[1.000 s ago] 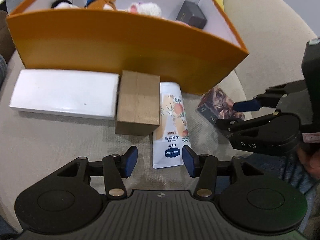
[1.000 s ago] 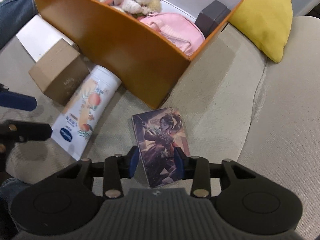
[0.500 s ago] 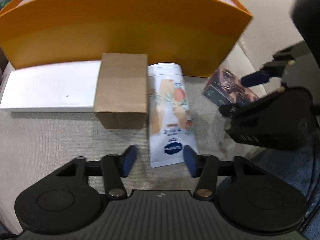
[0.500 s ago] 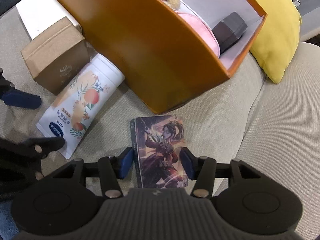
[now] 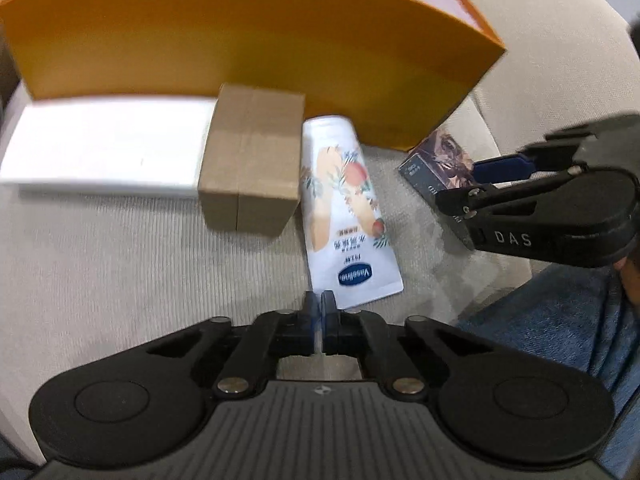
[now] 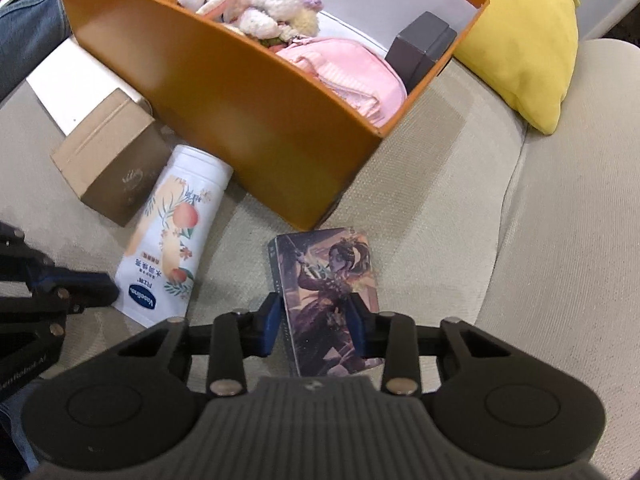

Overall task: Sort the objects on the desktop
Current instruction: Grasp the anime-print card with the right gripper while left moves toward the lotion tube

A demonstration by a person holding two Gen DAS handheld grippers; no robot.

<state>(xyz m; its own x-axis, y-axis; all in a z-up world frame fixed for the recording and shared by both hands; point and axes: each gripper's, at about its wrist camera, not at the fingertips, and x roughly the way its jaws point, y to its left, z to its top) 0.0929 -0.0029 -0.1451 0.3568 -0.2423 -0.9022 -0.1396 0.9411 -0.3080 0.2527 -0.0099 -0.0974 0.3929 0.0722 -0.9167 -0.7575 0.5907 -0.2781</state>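
A white Vaseline lotion tube (image 5: 346, 208) lies on the beige sofa cushion before the orange box (image 5: 248, 48). My left gripper (image 5: 319, 304) is shut at the tube's flat near edge; whether it pinches that edge is unclear. A picture card box (image 6: 326, 292) lies right of the tube, also in the left wrist view (image 5: 438, 164). My right gripper (image 6: 316, 316) has its blue pads on both sides of the card box, touching it. The tube also shows in the right wrist view (image 6: 176, 236).
A brown cardboard box (image 5: 250, 168) and a flat white box (image 5: 104, 148) lie left of the tube against the orange box. The orange box (image 6: 256, 92) holds plush toys (image 6: 240, 4), a pink pouch (image 6: 348, 72) and a dark case (image 6: 420, 44). A yellow pillow (image 6: 520, 32) lies behind.
My left gripper has closed from wide open to shut at the tube's near edge. My right gripper has narrowed from around the card box to touching both its sides.
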